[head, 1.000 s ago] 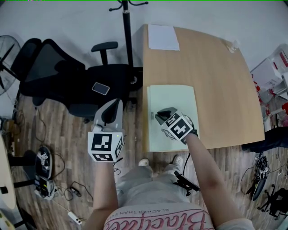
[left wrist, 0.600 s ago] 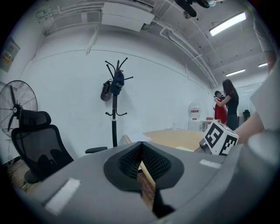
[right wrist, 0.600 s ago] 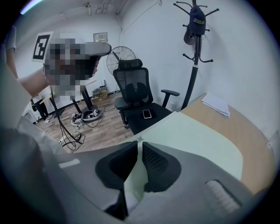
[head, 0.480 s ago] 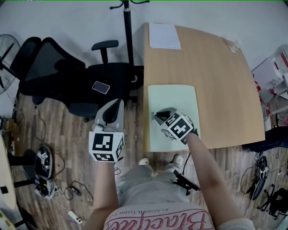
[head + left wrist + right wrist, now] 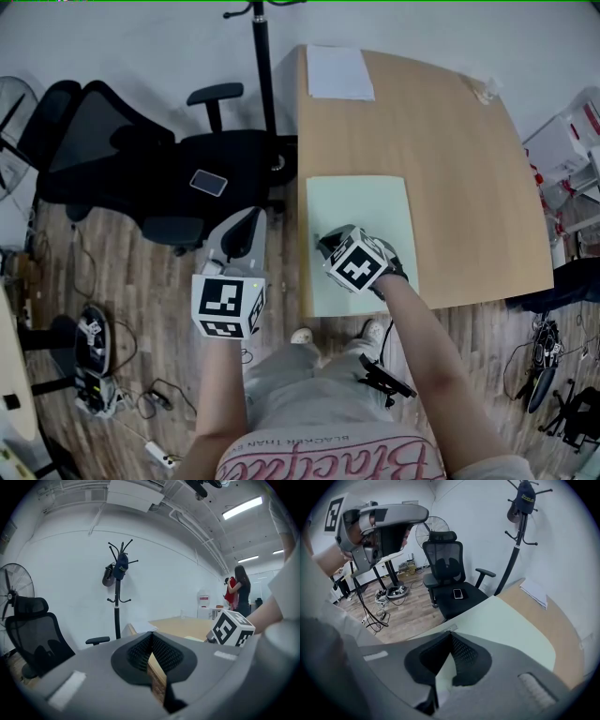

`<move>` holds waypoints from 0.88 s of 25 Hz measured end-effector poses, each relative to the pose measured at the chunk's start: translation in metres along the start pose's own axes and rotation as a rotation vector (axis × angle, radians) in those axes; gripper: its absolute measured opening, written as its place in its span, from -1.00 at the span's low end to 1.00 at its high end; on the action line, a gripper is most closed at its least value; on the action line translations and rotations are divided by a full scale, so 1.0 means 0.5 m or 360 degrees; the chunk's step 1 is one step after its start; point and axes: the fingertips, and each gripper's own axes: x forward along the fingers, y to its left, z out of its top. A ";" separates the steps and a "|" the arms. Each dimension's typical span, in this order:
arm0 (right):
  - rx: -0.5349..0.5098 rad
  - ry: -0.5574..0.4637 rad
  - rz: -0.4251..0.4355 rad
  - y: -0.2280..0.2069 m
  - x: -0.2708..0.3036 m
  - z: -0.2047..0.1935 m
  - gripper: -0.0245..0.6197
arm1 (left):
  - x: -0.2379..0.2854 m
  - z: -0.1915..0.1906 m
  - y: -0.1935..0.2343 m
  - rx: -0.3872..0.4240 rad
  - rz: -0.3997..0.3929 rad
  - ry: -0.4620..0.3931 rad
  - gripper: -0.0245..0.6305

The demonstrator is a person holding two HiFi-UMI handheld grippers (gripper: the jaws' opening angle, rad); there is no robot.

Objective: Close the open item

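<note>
A pale green folder (image 5: 361, 216) lies flat on the wooden table (image 5: 459, 169), near its front left edge, with a small metal clip (image 5: 316, 241) on its left side. My right gripper (image 5: 324, 243) hovers low over the folder's left front part, jaws shut, tips close to the clip (image 5: 449, 629); the green surface (image 5: 506, 630) shows past the jaws. My left gripper (image 5: 246, 218) is off the table to the left, above the floor, jaws shut with nothing between them. In the left gripper view the left gripper (image 5: 151, 635) points at the table's edge and the right gripper's marker cube (image 5: 230, 629).
A black office chair (image 5: 122, 159) with a phone (image 5: 208, 183) on its seat stands left of the table. A coat stand (image 5: 265, 75) rises beside the table's far left corner. A white paper sheet (image 5: 339, 73) lies at the far edge. Cables (image 5: 141, 398) litter the floor.
The right gripper has shifted slightly left and turned, its cube showing a different face. The left gripper has hardly moved. The folder lies as before.
</note>
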 end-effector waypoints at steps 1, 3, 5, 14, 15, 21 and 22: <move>-0.0005 0.0008 0.0003 0.000 0.001 0.000 -0.94 | 0.002 0.000 -0.003 0.0003 -0.0007 -0.0001 -0.88; -0.0041 0.0027 -0.0011 0.001 0.003 -0.001 -0.94 | 0.003 -0.001 -0.008 0.0008 -0.0016 -0.0002 -0.88; -0.0066 0.0039 -0.0040 0.004 0.005 -0.002 -0.94 | 0.002 -0.001 -0.013 0.0018 -0.0023 -0.0001 -0.88; -0.0062 -0.0015 -0.0047 0.000 -0.003 0.006 -0.94 | -0.010 0.022 -0.017 0.0066 -0.0015 -0.0036 -0.87; -0.0059 -0.0028 -0.0049 -0.002 -0.006 0.007 -0.94 | -0.012 0.024 -0.019 0.0068 -0.0012 -0.0041 -0.88; 0.0111 -0.0115 -0.0040 -0.013 -0.019 0.009 -0.92 | -0.023 0.034 -0.030 0.0078 0.0000 -0.0063 -0.88; 0.0119 -0.0120 -0.0046 -0.013 -0.023 0.007 -0.92 | -0.026 0.036 -0.032 0.0077 0.0005 -0.0069 -0.88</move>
